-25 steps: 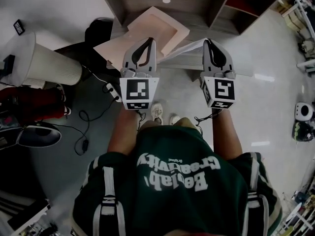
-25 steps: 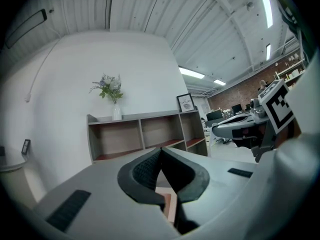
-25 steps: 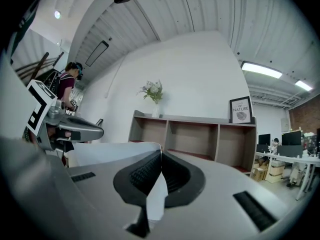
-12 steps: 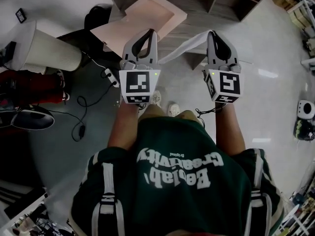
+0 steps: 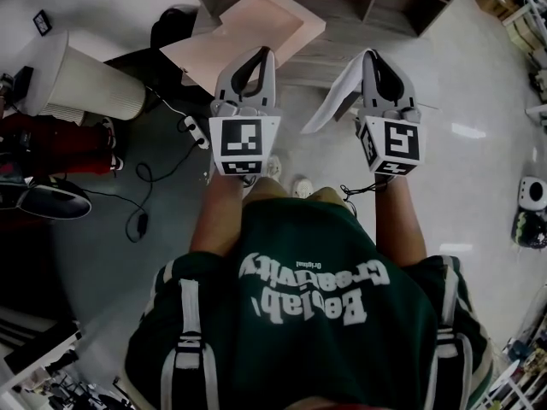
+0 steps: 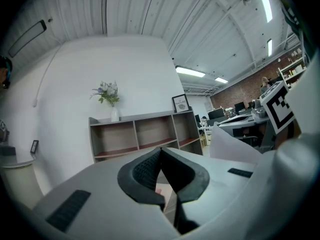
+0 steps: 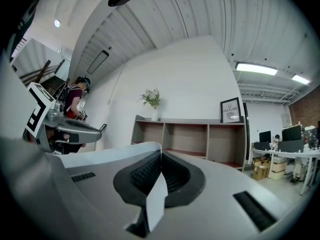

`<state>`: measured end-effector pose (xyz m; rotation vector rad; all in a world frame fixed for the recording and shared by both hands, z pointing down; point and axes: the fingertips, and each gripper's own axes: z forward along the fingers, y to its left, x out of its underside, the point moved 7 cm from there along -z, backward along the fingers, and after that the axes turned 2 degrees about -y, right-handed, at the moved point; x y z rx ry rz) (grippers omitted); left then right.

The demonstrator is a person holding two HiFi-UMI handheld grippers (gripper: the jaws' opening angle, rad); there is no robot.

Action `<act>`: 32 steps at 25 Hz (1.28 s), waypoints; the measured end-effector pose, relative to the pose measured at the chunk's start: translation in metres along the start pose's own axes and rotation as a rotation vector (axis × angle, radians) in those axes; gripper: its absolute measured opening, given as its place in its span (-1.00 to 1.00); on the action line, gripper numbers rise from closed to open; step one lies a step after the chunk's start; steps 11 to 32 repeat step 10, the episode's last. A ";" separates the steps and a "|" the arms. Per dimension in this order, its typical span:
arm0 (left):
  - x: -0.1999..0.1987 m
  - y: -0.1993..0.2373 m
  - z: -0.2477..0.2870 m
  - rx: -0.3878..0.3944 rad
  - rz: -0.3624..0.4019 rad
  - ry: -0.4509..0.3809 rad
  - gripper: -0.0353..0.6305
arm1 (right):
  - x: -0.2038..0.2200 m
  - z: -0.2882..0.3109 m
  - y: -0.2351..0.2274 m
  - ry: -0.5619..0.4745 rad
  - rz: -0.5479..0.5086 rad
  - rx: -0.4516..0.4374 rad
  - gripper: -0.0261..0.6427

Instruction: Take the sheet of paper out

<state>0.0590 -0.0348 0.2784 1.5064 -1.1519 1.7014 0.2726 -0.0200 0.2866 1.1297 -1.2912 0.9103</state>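
Paper out, held by a single edge: my right claw is clamped shut on the sheet of paper. The sheet hangs in the air between my two claws, apart from the pink folder lying on the worktop ahead. My left claw is closed on nothing and gives the sheet no support.

The risk, as I judge it, is the thin bite. Only a narrow strip of paper sits between my pads, so a quick swing could pull it free or tear it at the pinch. The loose end droops toward my left claw and could crease if the two claws come together or if it brushes the worktop's edge.

The sheet is white, thin and apparently blank, bowed under its own weight, and from the right gripper view it curls away to the left over the claw's body. From this steep angle I cannot be sure the pink thing is a folder and not a shallow tray.
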 end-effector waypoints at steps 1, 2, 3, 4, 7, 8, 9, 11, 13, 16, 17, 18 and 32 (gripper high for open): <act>0.000 0.000 0.000 -0.002 0.000 0.000 -0.84 | 0.000 0.001 0.000 -0.001 0.002 -0.002 -0.82; 0.000 0.001 0.000 -0.003 0.000 0.000 -0.84 | 0.000 0.002 0.001 -0.002 0.003 -0.004 -0.82; 0.001 0.001 0.000 -0.005 0.000 0.000 -0.84 | 0.000 0.003 0.001 -0.003 0.004 -0.007 -0.82; 0.002 0.001 -0.001 -0.006 0.000 0.000 -0.84 | 0.000 0.003 0.002 -0.005 0.004 -0.008 -0.83; 0.004 0.001 -0.004 -0.007 0.001 0.003 -0.84 | -0.001 0.002 0.005 -0.009 0.003 -0.012 -0.82; 0.004 0.002 -0.005 -0.008 0.001 0.005 -0.84 | -0.002 0.001 0.005 -0.010 0.003 -0.014 -0.82; 0.004 0.002 -0.005 -0.010 0.001 0.007 -0.84 | -0.002 0.001 0.006 -0.011 0.002 -0.015 -0.82; 0.004 0.002 -0.006 -0.012 0.001 0.009 -0.84 | -0.003 0.000 0.007 -0.012 0.001 -0.017 -0.82; 0.004 0.002 -0.006 -0.012 0.001 0.009 -0.84 | -0.003 0.000 0.007 -0.012 0.001 -0.017 -0.82; 0.004 0.002 -0.006 -0.012 0.001 0.009 -0.84 | -0.003 0.000 0.007 -0.012 0.001 -0.017 -0.82; 0.004 0.002 -0.006 -0.012 0.001 0.009 -0.84 | -0.003 0.000 0.007 -0.012 0.001 -0.017 -0.82; 0.004 0.002 -0.006 -0.012 0.001 0.009 -0.84 | -0.003 0.000 0.007 -0.012 0.001 -0.017 -0.82; 0.004 0.002 -0.006 -0.012 0.001 0.009 -0.84 | -0.003 0.000 0.007 -0.012 0.001 -0.017 -0.82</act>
